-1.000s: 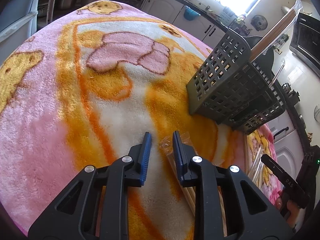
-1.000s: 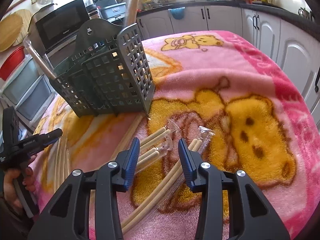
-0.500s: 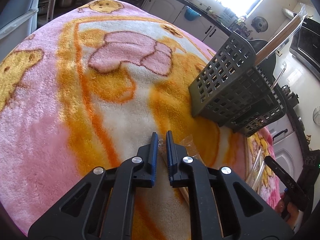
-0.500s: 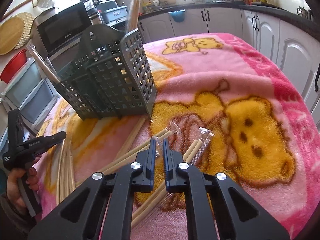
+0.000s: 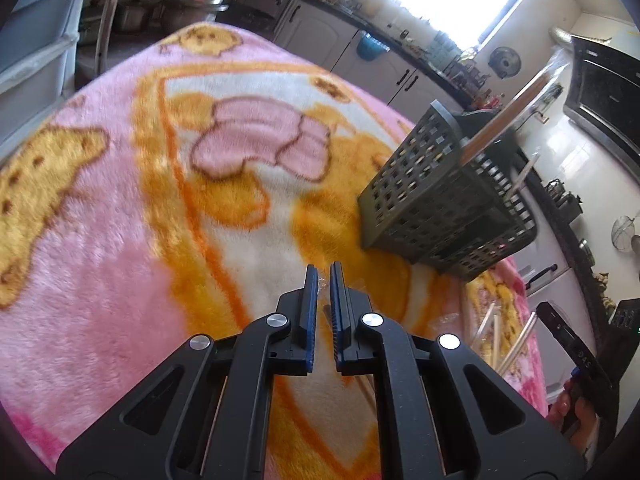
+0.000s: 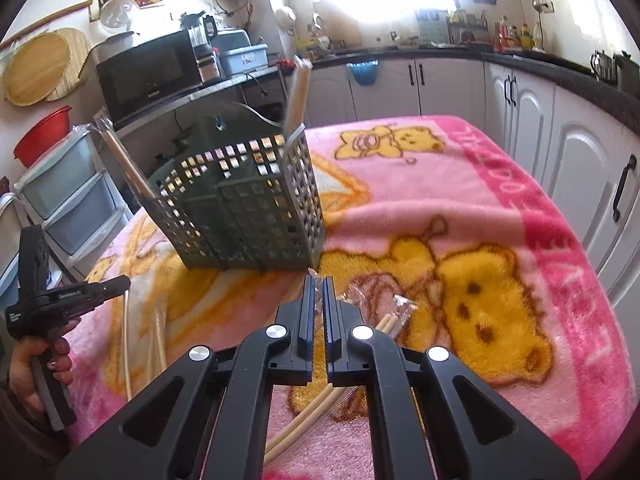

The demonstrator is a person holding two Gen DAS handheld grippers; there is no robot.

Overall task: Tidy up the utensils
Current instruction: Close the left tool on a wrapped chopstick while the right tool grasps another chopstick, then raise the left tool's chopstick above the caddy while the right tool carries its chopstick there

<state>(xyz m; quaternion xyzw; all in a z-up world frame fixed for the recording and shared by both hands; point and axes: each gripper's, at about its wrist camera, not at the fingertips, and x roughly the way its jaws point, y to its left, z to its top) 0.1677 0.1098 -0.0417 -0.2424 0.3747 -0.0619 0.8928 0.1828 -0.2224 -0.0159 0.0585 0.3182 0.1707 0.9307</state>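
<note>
A dark grey slotted utensil basket (image 5: 444, 208) stands on the pink blanket, also in the right wrist view (image 6: 244, 204). Wrapped chopsticks (image 6: 298, 96) stick up from it. My left gripper (image 5: 325, 276) is shut on a plastic-wrapped pair of chopsticks (image 5: 319, 282), lifted off the blanket, left of the basket. My right gripper (image 6: 317, 286) is shut on another wrapped pair (image 6: 318, 300), just in front of the basket. More wrapped chopsticks (image 6: 384, 322) lie on the blanket below it.
The pink bear blanket (image 6: 480, 216) covers the table. Loose chopsticks (image 5: 516, 344) lie near the right hand. White cabinets (image 6: 576, 168) stand close on the right, drawers (image 6: 68, 200) and a microwave (image 6: 148, 76) on the left.
Both grippers closed from open onto wrapped chopsticks and then lifted them up from the blanket, moving nearer the basket.
</note>
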